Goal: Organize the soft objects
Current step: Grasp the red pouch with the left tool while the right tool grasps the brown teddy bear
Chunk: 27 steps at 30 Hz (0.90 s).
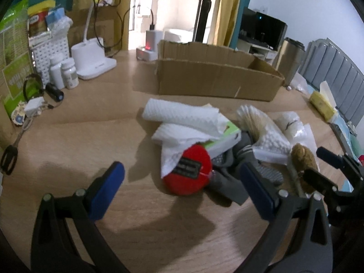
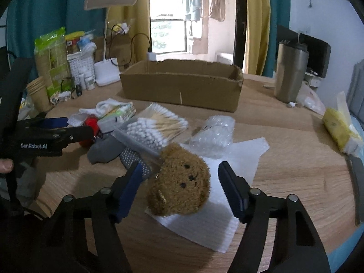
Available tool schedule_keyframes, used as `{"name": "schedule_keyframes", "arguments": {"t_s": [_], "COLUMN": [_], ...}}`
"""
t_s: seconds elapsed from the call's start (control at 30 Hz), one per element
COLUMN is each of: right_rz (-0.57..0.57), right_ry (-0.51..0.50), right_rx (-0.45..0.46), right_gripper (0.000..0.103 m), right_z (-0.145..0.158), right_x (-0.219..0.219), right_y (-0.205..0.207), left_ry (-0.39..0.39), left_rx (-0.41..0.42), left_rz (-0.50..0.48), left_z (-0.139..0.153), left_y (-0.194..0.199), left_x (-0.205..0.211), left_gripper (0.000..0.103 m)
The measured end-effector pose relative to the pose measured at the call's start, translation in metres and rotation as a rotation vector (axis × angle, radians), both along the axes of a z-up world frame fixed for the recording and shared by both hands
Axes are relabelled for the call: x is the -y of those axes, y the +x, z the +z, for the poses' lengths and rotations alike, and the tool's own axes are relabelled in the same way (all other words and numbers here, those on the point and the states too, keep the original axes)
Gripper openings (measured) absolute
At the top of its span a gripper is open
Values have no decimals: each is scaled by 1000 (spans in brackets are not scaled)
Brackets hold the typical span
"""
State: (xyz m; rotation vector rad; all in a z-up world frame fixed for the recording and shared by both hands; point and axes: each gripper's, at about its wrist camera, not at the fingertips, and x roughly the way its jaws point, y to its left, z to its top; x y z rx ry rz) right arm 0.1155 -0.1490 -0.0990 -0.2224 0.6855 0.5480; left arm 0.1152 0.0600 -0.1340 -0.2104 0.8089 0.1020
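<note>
Right gripper (image 2: 179,193) is nearest the work: jaws apart, straddling the bear (image 2: 182,180), one pad on each side, neither visibly pressing on the fur. The bear is a brown plush head, fuzzy and roundish, face up, lying on a white ribbed foam sheet (image 2: 204,225). It sits dead centre between the jaws, so the coming grasp looks like a straight close, no re-aim needed.

Left gripper (image 1: 182,182) also stands wide open and holds nothing. The red pouch (image 1: 187,170) lies between and just ahead of its pads: a round soft felt-like disc with a dark label, partly under white paper towel (image 1: 186,118). A grey sock (image 1: 229,182) with dotted sole touches the pouch on its right.

Behind these, the pile: cotton swabs (image 2: 157,125) in a clear pack, wood sticks with white tips, long axis running left-right; a bubble wrap (image 2: 213,134) roll, crinkly and clear.

Farther back on the wooden table (image 1: 68,136) is the cardboard box (image 2: 182,86), open-topped, long side facing the grippers, empty as far as can be seen. It is the likely drop spot, well apart from both jaws.
</note>
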Motion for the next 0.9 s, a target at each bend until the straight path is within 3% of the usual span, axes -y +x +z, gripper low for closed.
{"name": "schedule_keyframes", "arguments": {"t_s": [0.1,0.2,0.27,0.37,0.5,0.73,0.9], "right_rz": [4,1,3,6,12,28,33], "right_ry": [1,11,20,22,29,46,63], "right_rx": [-17,-35,-52,-76,-88,-84,-57], "right_gripper": [68,66,60,58,54,46,46], "right_z": [-4,-6,-7,-11,-12,-10,0], "right_x": [0,3,4,3,2,3,4], "right_y": [3,4,7,10,11,10,6], "left_ry": [-29,-80,-88,-88,-97,-120,-90], "left_rx": [0,-43,-53,-61,-64,-42,14], "left_rz": [14,4,-1,-19,-35,-58,-77], "left_z": [-1,-10,-11,-12,-12,-5,14], "left_y": [2,6,8,12,13,-1,-17], "left_x": [-5,-9,-9,-7,-5,-1,7], "left_gripper": [98,77,74,68,51,47,47]}}
